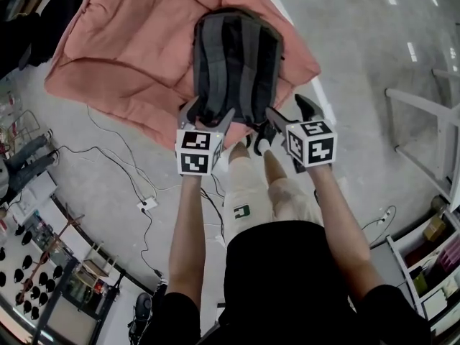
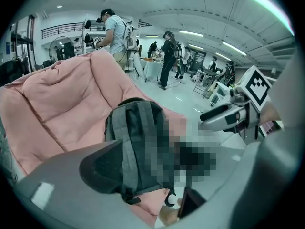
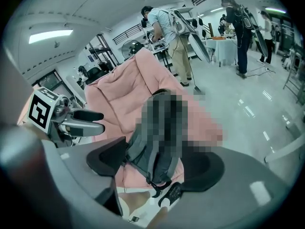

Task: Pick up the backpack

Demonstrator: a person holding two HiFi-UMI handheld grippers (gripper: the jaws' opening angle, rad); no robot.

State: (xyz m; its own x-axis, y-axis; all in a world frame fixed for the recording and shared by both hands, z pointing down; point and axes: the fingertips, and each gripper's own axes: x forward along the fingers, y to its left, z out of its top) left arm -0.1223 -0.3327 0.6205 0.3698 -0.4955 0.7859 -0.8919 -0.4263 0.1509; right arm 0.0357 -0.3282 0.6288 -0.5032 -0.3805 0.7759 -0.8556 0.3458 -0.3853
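Head view first: the backpack (image 1: 237, 63) lies flat on a pink cushion (image 1: 122, 49) that is spread on the grey floor (image 1: 359, 49). It is grey and black, strap side up, with its bottom end towards me. I have the left gripper (image 1: 207, 115) at the bag's near left corner and the right gripper (image 1: 290, 110) at its near right corner, both angled downward. Their marker cubes (image 1: 198, 149) sit just in front of my forearms.

From the left gripper view I read the jaws as spread wide. The bag (image 2: 138, 137) fills the space between them in the picture, but the dark pad (image 2: 102, 168) stands in front of it and is not pressing on the fabric. The other gripper shows at the right edge of that view.

Over on the right gripper view, the jaws are also spread. The bag's lower end and its dangling strap ends (image 3: 159, 182) sit between the two dark pads, and neither pad is closed on it. Part of the bag is under a mosaic patch in both gripper views.

Nothing is pinched by either gripper, and the bag rests with its full weight on the cushion. My own legs (image 1: 251, 192) stand just short of the cushion's edge. Thin cables (image 1: 108, 149) trail over the floor to my left towards a white power strip (image 1: 147, 205). People stand at workbenches (image 2: 114, 32) well behind the cushion.
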